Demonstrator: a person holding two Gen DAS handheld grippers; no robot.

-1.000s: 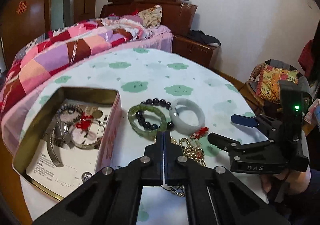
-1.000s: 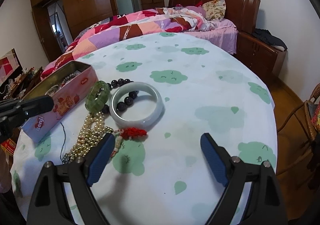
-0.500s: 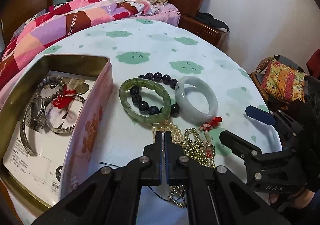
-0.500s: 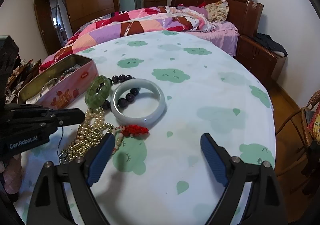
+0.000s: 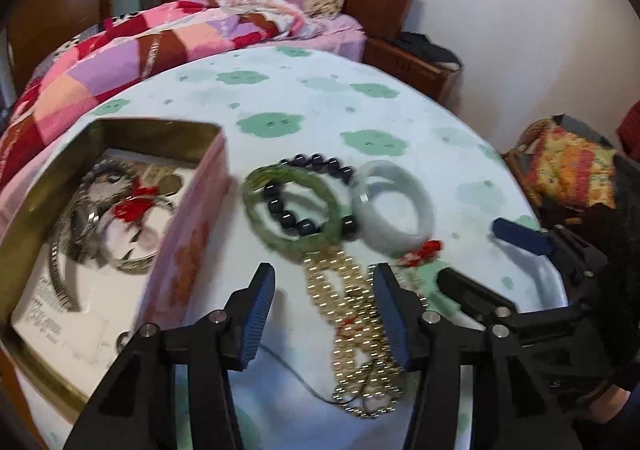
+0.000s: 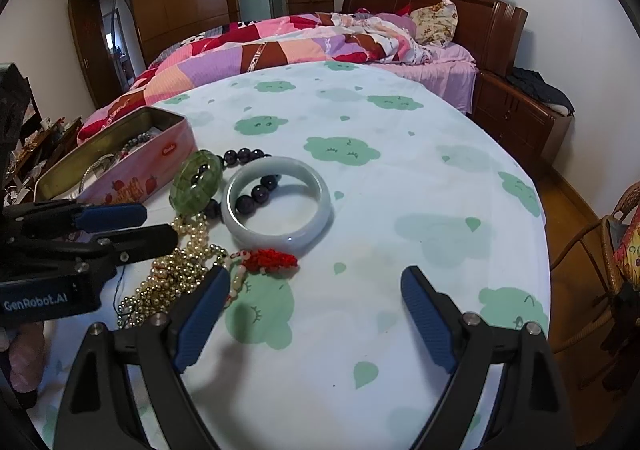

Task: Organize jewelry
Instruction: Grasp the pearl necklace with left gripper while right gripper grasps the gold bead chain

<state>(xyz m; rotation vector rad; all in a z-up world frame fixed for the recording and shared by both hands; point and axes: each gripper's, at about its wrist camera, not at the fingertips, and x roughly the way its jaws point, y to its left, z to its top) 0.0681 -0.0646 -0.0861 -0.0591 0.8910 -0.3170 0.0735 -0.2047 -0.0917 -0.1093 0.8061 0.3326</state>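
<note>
A pink tin box [image 5: 192, 234] holding several bracelets and a watch stands at the left; it also shows in the right wrist view [image 6: 132, 173]. Beside it lie a green bracelet [image 5: 280, 238], a dark bead bracelet [image 5: 312, 161], a pale jade bangle [image 5: 416, 201], and a gold bead necklace [image 5: 348, 314] with a red tassel [image 5: 424, 250]. My left gripper [image 5: 324, 310] is open, its fingers straddling the gold necklace. My right gripper [image 6: 312, 314] is open and empty above bare cloth, right of the tassel [image 6: 272, 260] and near the bangle [image 6: 280, 234].
The round table [image 6: 400, 177] has a white cloth with green clouds. A bed with a patchwork quilt [image 6: 280, 49] stands behind. A wicker chair with a colourful cushion [image 5: 568, 165] is at the right. A wooden nightstand [image 6: 516, 109] is beyond the table.
My left gripper has opened from shut and moved forward over the gold necklace. My right gripper has stayed open and barely moved.
</note>
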